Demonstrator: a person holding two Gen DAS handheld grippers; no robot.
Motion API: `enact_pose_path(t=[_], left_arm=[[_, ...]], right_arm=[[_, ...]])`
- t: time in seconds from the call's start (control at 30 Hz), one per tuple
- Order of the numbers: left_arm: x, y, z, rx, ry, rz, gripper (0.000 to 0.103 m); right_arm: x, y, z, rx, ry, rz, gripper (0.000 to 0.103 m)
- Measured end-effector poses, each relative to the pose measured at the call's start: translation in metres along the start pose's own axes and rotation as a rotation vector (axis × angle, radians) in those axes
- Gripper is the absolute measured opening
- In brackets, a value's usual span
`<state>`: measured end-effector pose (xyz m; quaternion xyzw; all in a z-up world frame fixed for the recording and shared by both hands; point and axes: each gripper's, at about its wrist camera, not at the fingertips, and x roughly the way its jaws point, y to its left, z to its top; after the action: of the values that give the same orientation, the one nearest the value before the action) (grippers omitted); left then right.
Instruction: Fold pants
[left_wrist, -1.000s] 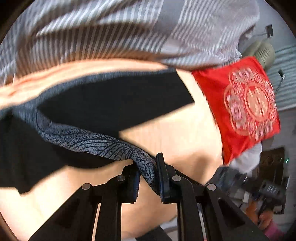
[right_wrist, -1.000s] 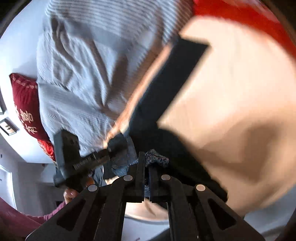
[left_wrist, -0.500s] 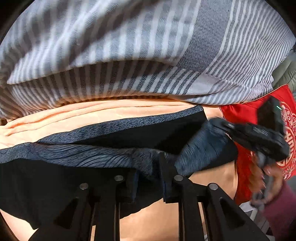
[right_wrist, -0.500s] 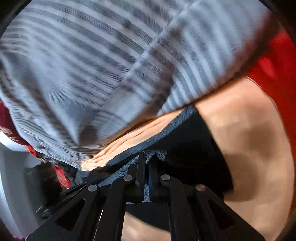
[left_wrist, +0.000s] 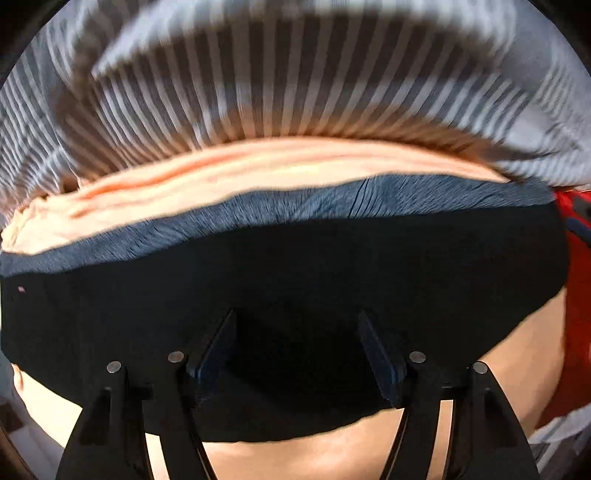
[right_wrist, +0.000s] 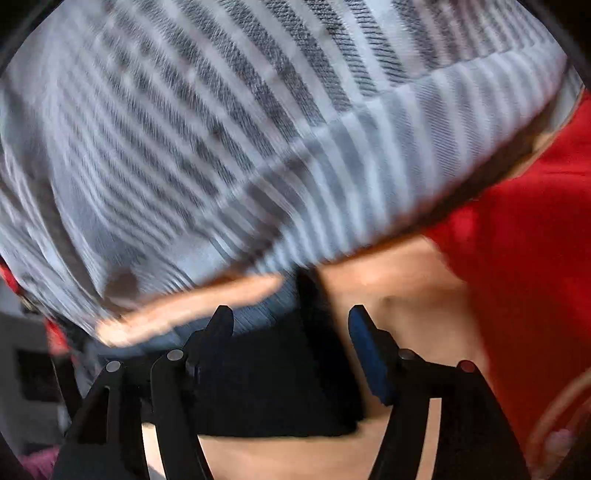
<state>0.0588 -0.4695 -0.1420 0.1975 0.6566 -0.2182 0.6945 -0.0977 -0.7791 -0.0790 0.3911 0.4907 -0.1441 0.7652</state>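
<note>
Two grippers hang over the black pants (left_wrist: 295, 280), which lie flat on a peach sheet (left_wrist: 229, 173), with their grey patterned waistband (left_wrist: 332, 199) running along the far edge, next to a grey striped blanket (left_wrist: 280, 85). The left gripper (left_wrist: 297, 343) sits above the middle of the pants; its jaws have just been opening and now stand apart, black cloth showing between them but not pinched. The right gripper (right_wrist: 291, 328) is at the pants' (right_wrist: 266, 387) right end, near a red pillow (right_wrist: 524, 236); its jaws have also just been opening and stand apart, gripping nothing, one finger (right_wrist: 218, 325) over the waistband (right_wrist: 258, 310) and the other over the sheet (right_wrist: 399, 280).
</note>
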Motion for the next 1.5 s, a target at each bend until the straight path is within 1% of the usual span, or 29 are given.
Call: enact_pose_path(t=[0.03, 0.07, 0.1, 0.13, 0.17, 0.2, 0.27, 0.33, 0.37, 0.4, 0.47, 0.53, 0.6, 0.67, 0.73, 0.83, 0.87, 0.93, 1.03, 1.07, 1.1, 1.13, 1.17, 1.23, 1.3, 1.37, 1.43, 1.5], left_arm=[[0.006, -0.004, -0.001, 0.002, 0.000, 0.014, 0.069], [0.009, -0.007, -0.001, 0.006, -0.005, 0.030, 0.069], [0.012, -0.011, -0.001, 0.007, -0.005, 0.047, 0.069], [0.015, -0.015, -0.001, 0.009, -0.005, 0.059, 0.069], [0.017, -0.017, 0.000, 0.013, -0.009, 0.069, 0.069], [0.019, -0.022, 0.001, 0.016, -0.011, 0.080, 0.069], [0.025, -0.025, 0.003, 0.020, -0.015, 0.095, 0.075], [0.028, -0.027, 0.007, 0.014, -0.015, 0.103, 0.077], [0.029, -0.028, 0.010, 0.007, -0.009, 0.099, 0.077], [0.027, -0.028, 0.011, 0.003, -0.011, 0.097, 0.077], [0.020, -0.027, 0.012, -0.005, -0.030, 0.092, 0.077], [0.018, -0.025, 0.011, -0.016, -0.036, 0.085, 0.077], [0.024, -0.024, 0.009, -0.030, -0.017, 0.086, 0.077], [0.032, -0.026, 0.006, -0.039, 0.000, 0.086, 0.077], [0.033, -0.030, 0.002, -0.040, -0.015, 0.090, 0.077], [0.033, -0.038, 0.000, -0.023, -0.025, 0.106, 0.077], [0.033, -0.041, 0.001, -0.020, -0.027, 0.109, 0.077], [0.036, -0.038, 0.004, -0.014, -0.025, 0.111, 0.077], [0.036, -0.045, 0.007, -0.016, -0.017, 0.126, 0.077], [0.032, -0.048, 0.011, -0.011, -0.020, 0.124, 0.077], [0.029, -0.054, 0.015, 0.003, -0.031, 0.111, 0.077], [0.025, -0.061, 0.019, 0.019, -0.045, 0.105, 0.077], [0.022, -0.073, 0.021, 0.042, -0.064, 0.099, 0.077], [0.018, -0.102, 0.025, 0.093, -0.096, 0.060, 0.077], [0.020, -0.127, 0.028, 0.127, -0.093, 0.010, 0.077], [0.021, -0.152, 0.027, 0.165, -0.089, -0.031, 0.077], [0.017, -0.172, 0.023, 0.198, -0.103, -0.032, 0.077], [0.010, -0.184, 0.020, 0.199, -0.112, -0.053, 0.077]], right_arm=[[0.004, 0.001, -0.005, -0.037, 0.031, -0.024, 0.053], [0.010, 0.000, -0.007, -0.055, 0.060, -0.030, 0.044], [0.017, 0.000, -0.010, -0.060, 0.082, -0.029, 0.040], [0.022, 0.000, -0.011, -0.059, 0.090, -0.021, 0.039], [0.031, 0.001, -0.013, -0.058, 0.098, -0.007, 0.025], [0.038, 0.003, -0.013, -0.059, 0.105, -0.016, 0.011], [0.049, 0.004, -0.007, -0.048, 0.085, -0.111, 0.010], [0.050, -0.006, -0.002, 0.046, 0.070, -0.085, 0.010], [0.043, -0.011, -0.003, 0.101, 0.053, -0.063, 0.017], [0.035, -0.014, -0.005, 0.119, 0.039, -0.058, 0.034], [0.011, -0.018, -0.018, 0.132, -0.003, -0.026, 0.050], [-0.010, -0.029, -0.043, 0.171, -0.019, 0.050, 0.050], [-0.014, -0.043, -0.070, 0.239, 0.008, 0.106, 0.050], [-0.006, -0.050, -0.093, 0.292, 0.047, 0.149, 0.050], [0.008, -0.050, -0.109, 0.308, 0.066, 0.175, 0.050], [0.027, -0.053, -0.112, 0.323, 0.049, 0.217, 0.050], [0.033, -0.051, -0.111, 0.335, 0.024, 0.232, 0.050], [0.042, -0.048, -0.105, 0.367, -0.002, 0.261, 0.050], [0.048, -0.042, -0.097, 0.413, -0.018, 0.283, 0.049], [0.049, -0.042, -0.096, 0.422, -0.019, 0.283, 0.044], [0.048, -0.040, -0.094, 0.419, -0.018, 0.277, 0.028], [0.049, -0.036, -0.093, 0.411, -0.015, 0.269, 0.020], [0.045, -0.039, -0.091, 0.405, -0.007, 0.259, 0.017], [0.039, -0.036, -0.089, 0.408, -0.013, 0.265, 0.014], [0.032, -0.031, -0.088, 0.408, -0.030, 0.280, 0.014], [0.023, -0.031, -0.089, 0.416, -0.047, 0.314, 0.014], [0.013, -0.025, -0.089, 0.418, -0.061, 0.356, 0.014], [0.002, -0.020, -0.090, 0.409, -0.067, 0.380, 0.013]])
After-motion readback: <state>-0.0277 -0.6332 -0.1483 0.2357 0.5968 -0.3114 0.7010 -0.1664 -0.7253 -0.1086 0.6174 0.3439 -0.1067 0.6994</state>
